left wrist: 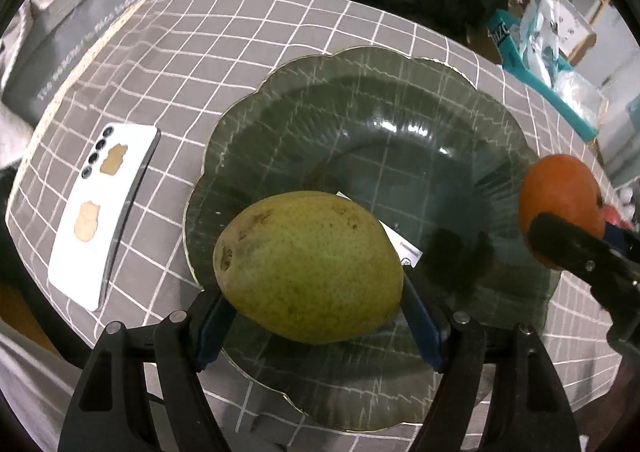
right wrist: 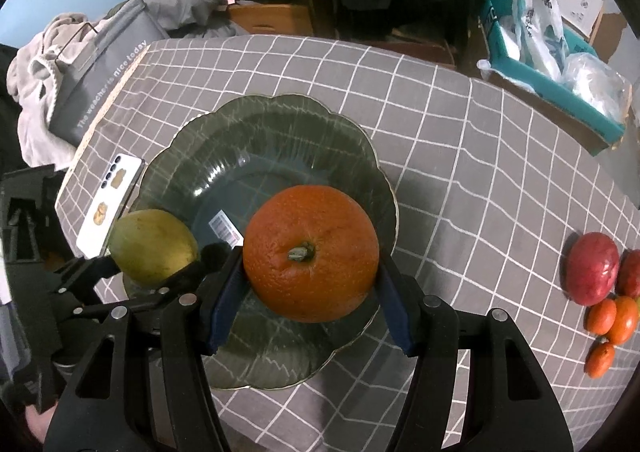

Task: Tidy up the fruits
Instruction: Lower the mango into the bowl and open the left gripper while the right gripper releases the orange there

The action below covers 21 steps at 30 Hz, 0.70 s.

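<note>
My left gripper (left wrist: 316, 316) is shut on a green pear (left wrist: 308, 268) and holds it over the near left part of a dark green scalloped glass plate (left wrist: 360, 100). My right gripper (right wrist: 310, 292) is shut on an orange (right wrist: 311, 253), stem toward the camera, held over the plate's (right wrist: 280, 120) near right side. The pear also shows in the right wrist view (right wrist: 154, 246) at the left, the orange in the left wrist view (left wrist: 560, 188) at the right. The plate holds no fruit; a barcode label (right wrist: 226, 228) shows through it.
A white phone (left wrist: 104, 208) lies face down left of the plate on the grey checked tablecloth (right wrist: 460, 156). A red apple (right wrist: 592, 268) and several small oranges (right wrist: 616, 320) lie at the right. A teal box with plastic bags (right wrist: 552, 64) stands at the back right, clothes at the back left.
</note>
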Each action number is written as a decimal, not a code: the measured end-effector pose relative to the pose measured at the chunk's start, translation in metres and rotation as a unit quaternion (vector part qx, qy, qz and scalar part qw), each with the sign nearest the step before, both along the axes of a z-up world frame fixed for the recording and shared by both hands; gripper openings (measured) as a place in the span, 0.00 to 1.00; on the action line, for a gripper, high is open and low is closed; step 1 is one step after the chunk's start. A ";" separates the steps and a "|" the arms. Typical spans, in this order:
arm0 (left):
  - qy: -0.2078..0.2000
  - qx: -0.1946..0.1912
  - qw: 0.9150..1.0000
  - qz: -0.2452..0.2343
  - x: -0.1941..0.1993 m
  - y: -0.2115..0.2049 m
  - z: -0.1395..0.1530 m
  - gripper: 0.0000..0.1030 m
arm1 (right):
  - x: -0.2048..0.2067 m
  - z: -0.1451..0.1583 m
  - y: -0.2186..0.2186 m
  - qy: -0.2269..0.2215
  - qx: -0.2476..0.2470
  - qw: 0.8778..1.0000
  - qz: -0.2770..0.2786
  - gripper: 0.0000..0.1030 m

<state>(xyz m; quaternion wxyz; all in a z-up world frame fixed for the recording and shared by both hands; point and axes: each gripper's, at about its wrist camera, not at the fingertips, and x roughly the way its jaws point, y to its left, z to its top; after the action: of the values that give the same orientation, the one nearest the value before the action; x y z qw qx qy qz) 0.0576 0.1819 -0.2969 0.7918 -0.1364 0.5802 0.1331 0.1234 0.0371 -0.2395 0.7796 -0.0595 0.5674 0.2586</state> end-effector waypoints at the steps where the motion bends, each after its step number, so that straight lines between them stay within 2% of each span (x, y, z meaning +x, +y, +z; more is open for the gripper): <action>1: 0.002 0.004 1.000 -0.003 0.001 -0.002 0.000 0.76 | 0.000 0.000 0.000 0.001 0.000 1.000 0.001 0.61; 8: 0.021 -0.011 1.000 -0.007 0.003 -0.005 -0.009 0.76 | 0.001 -0.002 0.000 0.005 0.005 1.000 -0.001 0.61; 11: 0.001 0.008 1.000 -0.006 0.002 -0.004 0.001 0.76 | 0.002 -0.002 0.000 0.007 0.007 1.000 -0.003 0.61; 13: -0.012 0.021 1.000 -0.007 0.002 -0.003 0.010 0.87 | 0.003 -0.002 0.000 0.009 0.009 1.000 -0.005 0.61; 21: -0.017 0.019 1.000 0.006 -0.006 0.005 0.019 0.88 | 0.004 -0.004 0.000 0.023 0.014 1.000 -0.007 0.62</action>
<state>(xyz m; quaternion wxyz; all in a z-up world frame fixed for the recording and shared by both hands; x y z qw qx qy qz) 0.0518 0.1871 -0.2776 0.8034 -0.1272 0.5631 0.1460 0.1273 0.0370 -0.2438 0.7690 -0.0392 0.5817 0.2621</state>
